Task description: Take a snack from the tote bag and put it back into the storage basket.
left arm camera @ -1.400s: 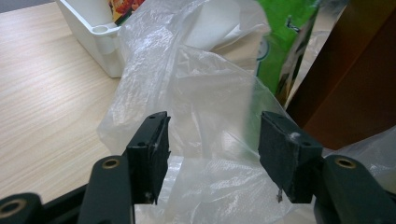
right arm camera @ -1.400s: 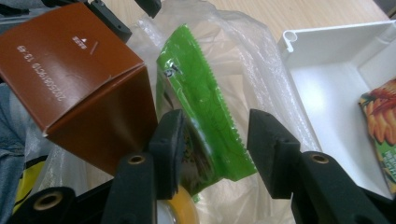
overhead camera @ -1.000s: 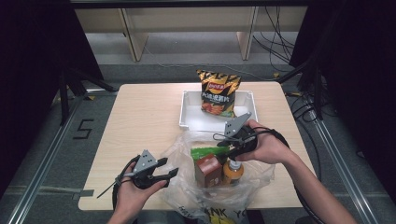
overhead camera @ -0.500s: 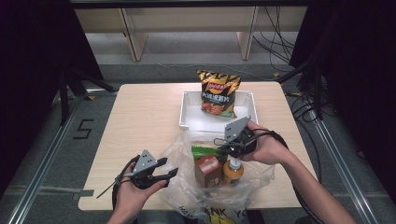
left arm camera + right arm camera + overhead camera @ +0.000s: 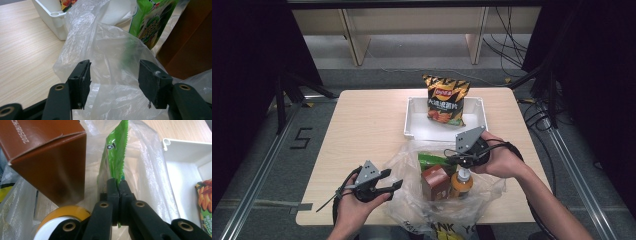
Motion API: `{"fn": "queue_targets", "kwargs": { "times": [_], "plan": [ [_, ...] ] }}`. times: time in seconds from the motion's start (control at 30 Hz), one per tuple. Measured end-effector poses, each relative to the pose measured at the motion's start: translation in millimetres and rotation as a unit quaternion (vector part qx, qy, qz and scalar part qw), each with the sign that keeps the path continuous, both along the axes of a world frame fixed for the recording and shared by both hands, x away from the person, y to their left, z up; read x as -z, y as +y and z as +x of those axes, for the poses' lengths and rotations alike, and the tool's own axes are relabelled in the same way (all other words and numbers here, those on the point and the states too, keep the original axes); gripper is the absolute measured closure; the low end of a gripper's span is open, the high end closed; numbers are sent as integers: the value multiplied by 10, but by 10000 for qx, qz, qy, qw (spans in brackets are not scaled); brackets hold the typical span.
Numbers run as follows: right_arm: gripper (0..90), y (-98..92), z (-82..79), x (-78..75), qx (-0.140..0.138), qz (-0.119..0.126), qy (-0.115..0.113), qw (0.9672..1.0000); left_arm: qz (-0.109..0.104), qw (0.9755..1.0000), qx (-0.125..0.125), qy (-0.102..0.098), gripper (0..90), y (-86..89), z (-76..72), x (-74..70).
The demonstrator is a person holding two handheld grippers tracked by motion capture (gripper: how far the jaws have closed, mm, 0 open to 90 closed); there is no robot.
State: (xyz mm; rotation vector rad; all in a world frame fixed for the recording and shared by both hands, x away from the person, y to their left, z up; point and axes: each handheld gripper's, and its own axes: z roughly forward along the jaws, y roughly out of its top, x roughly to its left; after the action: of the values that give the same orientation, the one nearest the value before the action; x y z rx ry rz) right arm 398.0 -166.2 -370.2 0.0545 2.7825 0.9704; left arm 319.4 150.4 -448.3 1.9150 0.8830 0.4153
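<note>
Green snack packet (image 5: 113, 157), upright in the clear plastic bag (image 5: 412, 165) at the table's near edge, is pinched at its rim by the right gripper (image 5: 118, 186), whose jaws have just been closing onto it. Brown carton (image 5: 47, 152) stands at the packet's nine o'clock (right gripper view). Left gripper (image 5: 113, 80) gapes wide, jaws either side of bag film, clamping nothing.

A light wooden table (image 5: 362, 125) stands on a grey floor (image 5: 402, 55). Far behind it, pale wooden furniture legs (image 5: 354, 42) rise from the floor. Dark curtains (image 5: 247, 60) hang at left and right. Black cables (image 5: 512, 35) trail at far right; a "5" marking (image 5: 301, 138) lies left.
</note>
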Motion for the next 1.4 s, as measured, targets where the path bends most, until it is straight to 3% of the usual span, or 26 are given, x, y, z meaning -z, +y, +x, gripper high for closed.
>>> {"fn": "queue_targets", "kwargs": {
  "times": [0.57, 0.87, 1.17, 1.3, 1.4],
  "plan": [
    [900, -110, -36, -183, 205, 524, -245, 9981, 4, 10000, -32, -53, 432, 7, 10, 4],
    [900, -191, -45, -286, 389, 887, -468, 9942, -25, 10000, -77, -20, 433, -2, 10, 16],
    [900, -237, -39, -317, 430, 1065, -576, 9917, -18, 10000, -16, -65, 434, 3, 21, 21],
    [900, -257, -38, -324, 433, 1112, -575, 9912, -79, 10000, -60, 4, 434, -12, 11, 25],
    [900, -274, -29, -347, 449, 1150, -594, 9906, 27, 10000, -5, -65, 434, -7, 18, 19]
  ]
}}
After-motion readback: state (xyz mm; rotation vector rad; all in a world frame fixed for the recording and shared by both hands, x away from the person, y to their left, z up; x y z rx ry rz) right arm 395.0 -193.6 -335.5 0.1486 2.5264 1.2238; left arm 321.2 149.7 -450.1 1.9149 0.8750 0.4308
